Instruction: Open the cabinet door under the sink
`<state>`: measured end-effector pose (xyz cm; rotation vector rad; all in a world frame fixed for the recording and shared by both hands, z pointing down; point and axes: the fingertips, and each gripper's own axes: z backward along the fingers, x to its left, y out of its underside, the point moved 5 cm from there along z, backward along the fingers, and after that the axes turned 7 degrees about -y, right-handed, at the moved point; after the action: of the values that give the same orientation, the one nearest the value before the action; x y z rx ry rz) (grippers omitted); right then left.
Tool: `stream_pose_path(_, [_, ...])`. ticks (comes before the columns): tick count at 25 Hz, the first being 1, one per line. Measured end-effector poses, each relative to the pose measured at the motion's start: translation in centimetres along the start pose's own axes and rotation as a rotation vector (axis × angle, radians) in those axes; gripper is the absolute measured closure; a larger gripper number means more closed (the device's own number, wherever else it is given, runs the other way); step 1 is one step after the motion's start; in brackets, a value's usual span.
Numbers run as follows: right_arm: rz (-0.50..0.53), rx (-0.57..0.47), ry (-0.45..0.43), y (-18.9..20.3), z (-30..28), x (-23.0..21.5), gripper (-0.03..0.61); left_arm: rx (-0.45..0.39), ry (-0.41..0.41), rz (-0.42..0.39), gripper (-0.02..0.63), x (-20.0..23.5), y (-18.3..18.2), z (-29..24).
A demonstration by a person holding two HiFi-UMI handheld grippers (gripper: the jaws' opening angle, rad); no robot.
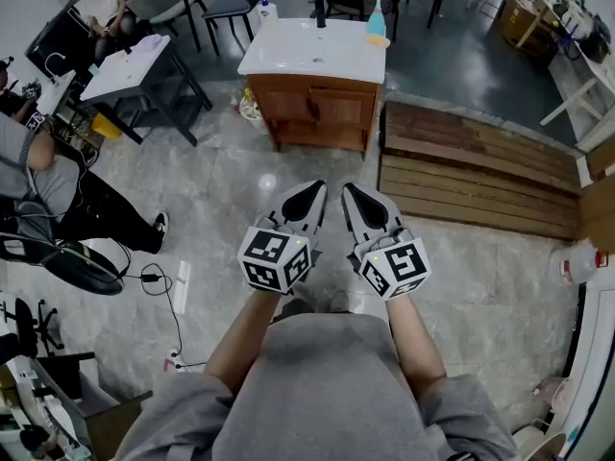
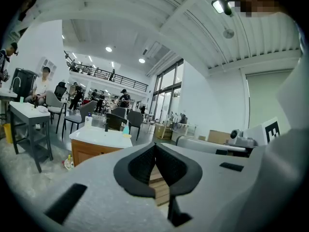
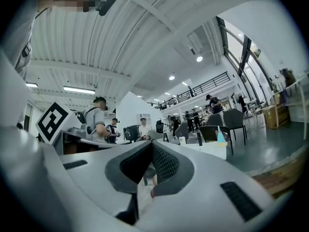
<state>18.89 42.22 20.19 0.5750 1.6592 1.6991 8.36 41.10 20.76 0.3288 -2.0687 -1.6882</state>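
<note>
The sink cabinet (image 1: 315, 113) stands across the floor, well ahead of both grippers: a white basin top (image 1: 309, 54) on a wooden base with two shut doors. The left gripper view shows the sink cabinet (image 2: 87, 151) low at the left. In the right gripper view only its white top (image 3: 208, 151) shows. My left gripper (image 1: 309, 196) and right gripper (image 1: 357, 196) are held side by side at waist height, pointing toward the cabinet and far from it. Both have their jaws closed tip to tip, left gripper (image 2: 155, 145) and right gripper (image 3: 152, 143), with nothing between them.
A low wooden platform (image 1: 476, 176) lies right of the cabinet. A grey table (image 1: 135, 65) and chairs stand at the left, with a seated person (image 1: 48, 176) closer. A power strip and cable (image 1: 178, 286) lie on the floor. A blue bottle (image 1: 376, 24) stands on the basin top.
</note>
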Motion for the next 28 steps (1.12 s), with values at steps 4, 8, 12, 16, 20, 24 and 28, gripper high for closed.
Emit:
stream_pose_path(4, [-0.003, 0.010, -0.006, 0.3, 0.4, -0.5, 0.569, 0.012, -0.005, -0.002, 0.604, -0.3, 0.5, -0.3])
stream_pose_path(8, [-0.024, 0.024, -0.010, 1.1, 0.3, -0.8, 0.569, 0.028, -0.010, 0.000, 0.604, -0.3, 1.2, -0.3])
stream_pose_path(12, [-0.035, 0.045, -0.024, 2.0, -1.1, -0.8, 0.569, 0.037, -0.018, 0.019, 0.604, 1.1, 1.6, -1.0])
stream_pose_path(16, [-0.040, 0.068, -0.022, 2.7, -3.0, -1.9, 0.569, 0.044, -0.025, 0.038, 0.604, 3.0, 1.6, -2.5])
stream_pose_path(20, [-0.047, 0.080, -0.015, 3.0, -5.8, -3.5, 0.569, 0.055, -0.022, 0.054, 0.604, 5.4, 1.5, -4.6])
stream_pose_path(24, [-0.049, 0.085, -0.006, 3.1, -9.3, -5.1, 0.569, 0.061, -0.010, 0.062, 0.604, 8.2, 0.8, -7.1])
stream_pose_path(28, [-0.046, 0.095, 0.004, 3.1, -12.9, -6.2, 0.569, 0.067, 0.000, 0.078, 0.604, 11.3, 0.0, -9.1])
